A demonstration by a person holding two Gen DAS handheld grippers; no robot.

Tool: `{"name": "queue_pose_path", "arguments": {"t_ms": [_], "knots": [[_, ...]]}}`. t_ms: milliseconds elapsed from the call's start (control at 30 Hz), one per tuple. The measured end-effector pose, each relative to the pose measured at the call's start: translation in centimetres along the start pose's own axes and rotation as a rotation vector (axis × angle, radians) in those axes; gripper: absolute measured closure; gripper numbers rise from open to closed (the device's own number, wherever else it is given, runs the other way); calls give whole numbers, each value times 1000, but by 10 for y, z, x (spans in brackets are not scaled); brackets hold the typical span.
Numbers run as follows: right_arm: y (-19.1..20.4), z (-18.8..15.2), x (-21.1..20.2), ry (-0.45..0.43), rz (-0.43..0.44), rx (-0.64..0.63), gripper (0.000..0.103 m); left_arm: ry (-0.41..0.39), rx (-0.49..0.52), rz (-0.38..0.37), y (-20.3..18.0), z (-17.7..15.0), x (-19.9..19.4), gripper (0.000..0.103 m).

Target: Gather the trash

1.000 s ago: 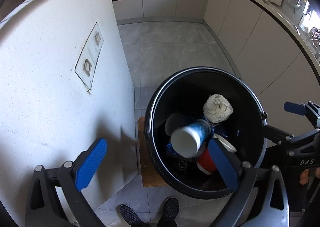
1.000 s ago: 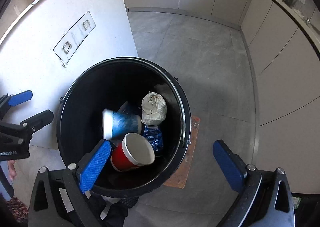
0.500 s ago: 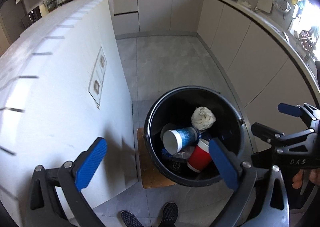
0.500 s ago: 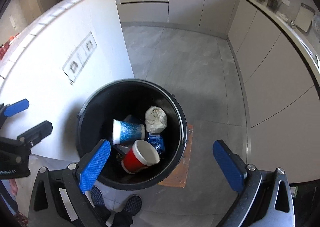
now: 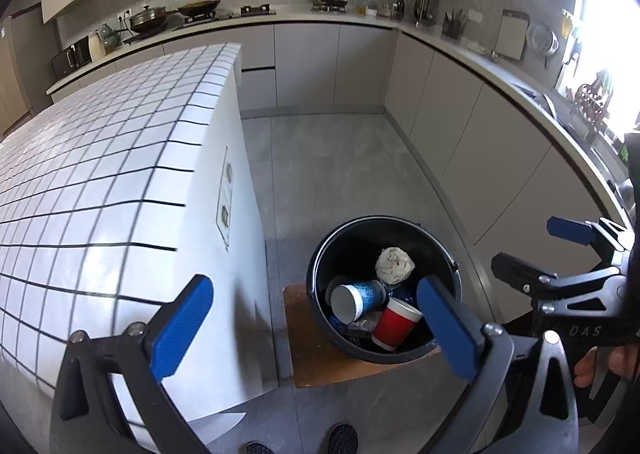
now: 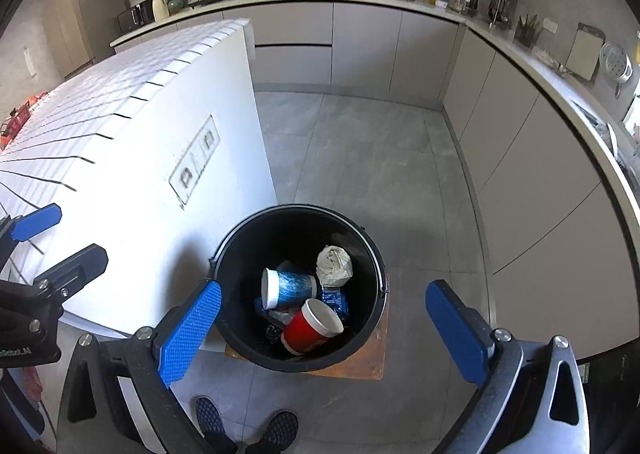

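Note:
A black round bin (image 5: 320,258) (image 6: 372,254) stands on a brown board on the floor beside the island. Inside it lie a blue paper cup (image 5: 358,296) (image 6: 288,288), a red paper cup (image 5: 394,324) (image 6: 310,328), a crumpled white paper ball (image 5: 394,265) (image 6: 334,266) and some dark wrappers. My left gripper (image 5: 316,328) hangs high above the bin's left side, open and empty. My right gripper (image 6: 324,328) is also open and empty, well above the bin. The right gripper (image 5: 568,254) shows at the right of the left wrist view.
A white tiled island (image 5: 100,158) (image 6: 132,122) rises at the left, with sockets on its end wall. Grey cabinets (image 5: 460,126) and a cluttered counter curve along the back and right. The brown board (image 5: 320,358) lies under the bin. The person's shoes (image 6: 248,426) are at the bottom.
Both grippers have risen and pulled back from the bin, so it looks smaller and the island top and kitchen counters have come into view. The blue cup has settled inside the bin.

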State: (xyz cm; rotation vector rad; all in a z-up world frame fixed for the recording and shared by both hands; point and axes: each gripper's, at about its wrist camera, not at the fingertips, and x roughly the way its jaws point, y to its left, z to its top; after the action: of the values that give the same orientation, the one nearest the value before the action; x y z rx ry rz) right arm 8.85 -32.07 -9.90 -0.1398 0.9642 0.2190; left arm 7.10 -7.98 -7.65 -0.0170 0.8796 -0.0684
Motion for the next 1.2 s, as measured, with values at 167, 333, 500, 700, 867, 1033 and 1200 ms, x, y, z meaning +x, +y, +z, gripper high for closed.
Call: {"name": "queue_pose_path", "arguments": {"t_ms": [167, 333, 500, 700, 867, 1033, 1200], "knots": [[15, -3, -32, -43, -8, 21, 0, -36, 3, -18, 9, 0, -22, 1], [32, -4, -75, -105, -13, 38, 0, -104, 4, -21, 22, 9, -60, 1], [48, -5, -118, -178, -20, 41, 0, -172, -6, -27, 31, 13, -98, 1], [66, -7, -146, -227, -14, 26, 0, -219, -10, -44, 37, 16, -122, 1], [76, -7, -168, -256, -13, 17, 0, -243, -5, -59, 37, 16, -137, 1], [83, -11, -184, -274, -17, 20, 0, -266, -13, -56, 40, 13, -147, 1], [82, -14, -194, -299, -27, 40, 0, -274, -32, -50, 42, 9, -149, 1]]}}
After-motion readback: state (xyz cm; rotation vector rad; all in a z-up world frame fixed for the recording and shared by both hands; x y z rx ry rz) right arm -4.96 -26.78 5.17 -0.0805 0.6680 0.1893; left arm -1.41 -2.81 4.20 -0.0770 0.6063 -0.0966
